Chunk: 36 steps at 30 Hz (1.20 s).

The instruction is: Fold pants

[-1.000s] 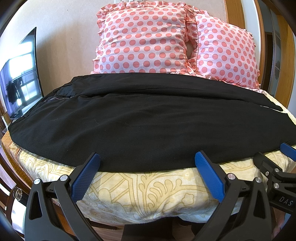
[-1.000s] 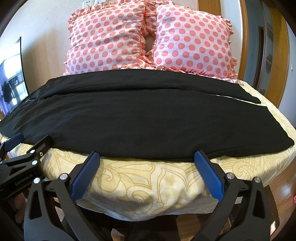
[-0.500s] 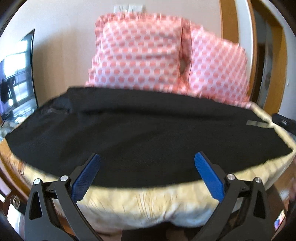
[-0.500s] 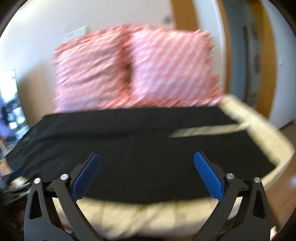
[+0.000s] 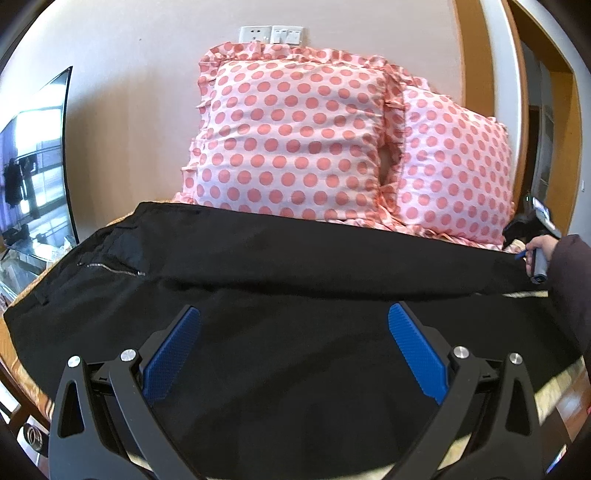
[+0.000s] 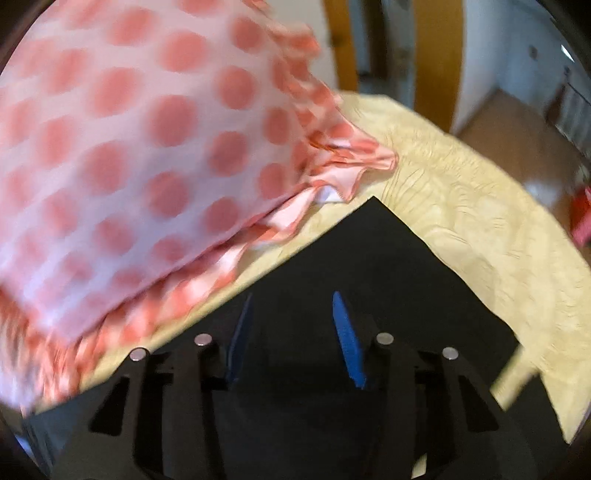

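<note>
I see the black pants (image 5: 295, 295) spread across the bed (image 6: 480, 206), lying lengthwise in front of two pink dotted pillows (image 5: 291, 140). The zip end is at the left in the left wrist view, the leg ends at the right.

My left gripper (image 5: 291, 343) hangs over the near leg, about midway along it, its blue pads (image 5: 173, 354) wide apart with nothing between them.

My right gripper (image 6: 291, 332) is over the far leg end, close to the corner of the cloth, with a pillow's frilled edge just beyond. Its pads (image 6: 347, 339) stand part way apart, narrower than the left ones. That view is blurred, and I cannot tell whether they touch the cloth. In the left wrist view I see my right hand (image 5: 539, 251) at the far right, by the leg end.

A TV (image 5: 33, 177) stands at the left and sockets (image 5: 271, 34) sit on the wall above the pillows.
</note>
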Motion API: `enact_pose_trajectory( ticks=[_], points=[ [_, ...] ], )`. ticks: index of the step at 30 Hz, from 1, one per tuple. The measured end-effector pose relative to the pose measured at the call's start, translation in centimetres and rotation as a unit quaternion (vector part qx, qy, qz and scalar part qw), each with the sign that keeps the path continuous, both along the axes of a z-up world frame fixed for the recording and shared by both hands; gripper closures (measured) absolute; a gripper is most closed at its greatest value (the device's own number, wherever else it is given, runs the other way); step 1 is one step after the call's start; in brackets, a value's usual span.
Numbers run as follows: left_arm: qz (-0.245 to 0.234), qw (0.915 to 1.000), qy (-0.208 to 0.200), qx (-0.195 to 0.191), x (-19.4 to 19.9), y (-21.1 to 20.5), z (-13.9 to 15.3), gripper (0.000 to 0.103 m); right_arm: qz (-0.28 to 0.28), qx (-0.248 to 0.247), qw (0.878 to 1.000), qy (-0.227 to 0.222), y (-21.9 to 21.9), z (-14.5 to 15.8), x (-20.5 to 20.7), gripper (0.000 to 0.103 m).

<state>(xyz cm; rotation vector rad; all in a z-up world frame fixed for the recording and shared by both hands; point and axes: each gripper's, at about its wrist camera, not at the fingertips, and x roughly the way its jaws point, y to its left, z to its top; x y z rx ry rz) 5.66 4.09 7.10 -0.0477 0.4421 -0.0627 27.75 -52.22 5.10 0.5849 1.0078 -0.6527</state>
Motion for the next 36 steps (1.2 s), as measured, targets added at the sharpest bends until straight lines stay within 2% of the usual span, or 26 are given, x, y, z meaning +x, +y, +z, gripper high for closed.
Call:
enact_pose_trajectory(
  ticks=[2, 4, 6, 9, 10, 11, 13, 16, 18, 21, 23, 26, 28, 30, 31, 33, 34, 36],
  points=[
    [0.005, 1.0, 0.001, 0.002, 0.8, 0.3, 0.1, 0.001, -0.032, -0.01, 0.999, 0.002, -0.8, -0.9, 1.2, 0.059],
    [0.007, 1.0, 0.002, 0.003, 1.6, 0.5, 0.2, 0.001, -0.04, -0.028, 0.999, 0.003, -0.9, -0.8, 2.3, 0.059],
    [0.008, 0.9999, 0.006, -0.001, 2.3, 0.6, 0.1, 0.001, -0.038, -0.043, 0.998, 0.032, -0.6, -1.6, 3.1, 0.06],
    [0.003, 0.9997, 0.016, -0.015, 2.8, 0.9, -0.1, 0.001, -0.014, -0.086, 0.995, 0.051, 1.1, -1.9, 2.5, 0.07],
    [-0.004, 0.9995, 0.017, -0.028, 2.8, 1.2, -0.1, 0.001, -0.009, -0.087, 0.995, 0.046, 1.3, -1.9, 1.9, 0.079],
    [-0.009, 0.9991, 0.016, -0.038, 2.6, 1.5, -0.1, 0.001, -0.007, -0.084, 0.996, 0.036, 1.4, -1.9, 1.0, 0.093],
    [-0.012, 0.9988, 0.014, -0.046, 2.4, 1.8, 0.0, 0.001, -0.003, -0.042, 0.999, -0.01, 0.3, -2.1, -0.8, 0.099],
    [-0.01, 0.9988, 0.012, -0.047, 2.0, 2.3, 0.5, 0.001, -0.009, 0.025, 0.996, -0.084, -0.6, -1.5, -5.0, 0.1],
    [-0.009, 0.9987, 0.008, -0.05, 1.8, 2.7, 0.8, 0.001, -0.005, 0.041, 0.99, -0.132, -0.3, -0.2, -8.0, 0.1],
    [-0.008, 0.998, 0.005, -0.062, 1.9, 3.6, 1.7, 0.001, 0.003, 0.068, 0.975, -0.213, 0.0, 1.6, -13.6, 0.102],
    [-0.011, 0.9974, 0.001, -0.072, 2.2, 4.4, 2.4, 0.001, 0.007, 0.08, 0.965, -0.249, 0.5, 2.3, -17.3, 0.102],
    [-0.013, 0.9957, 0.008, -0.091, 3.5, 6.0, 3.3, 0.001, 0.011, 0.094, 0.959, -0.268, 2.4, 2.2, -22.6, 0.102],
    [0.006, 0.9947, 0.019, -0.101, 4.5, 7.1, 3.7, 0.001, 0.0, 0.125, 0.958, -0.257, 3.1, 0.5, -24.8, 0.102],
    [0.017, 0.9939, 0.021, -0.107, 5.3, 7.8, 4.0, 0.001, -0.008, 0.159, 0.955, -0.249, 3.1, -0.6, -25.9, 0.101],
    [0.021, 0.9942, 0.019, -0.103, 5.5, 7.9, 4.1, 0.001, -0.01, 0.166, 0.955, -0.246, 3.1, -0.8, -26.2, 0.096],
    [0.03, 0.9953, 0.009, -0.092, 5.8, 8.1, 4.4, 0.001, -0.038, 0.191, 0.952, -0.236, 2.4, -1.4, -26.2, 0.075],
    [0.031, 0.9955, 0.006, -0.09, 5.9, 8.2, 4.5, 0.001, -0.045, 0.203, 0.949, -0.235, 2.1, -1.6, -26.3, 0.051],
    [0.039, 0.9958, 0.015, -0.081, 6.6, 8.5, 4.4, 0.001, -0.05, 0.208, 0.944, -0.249, 1.8, -1.5, -26.7, 0.049]
  ],
)
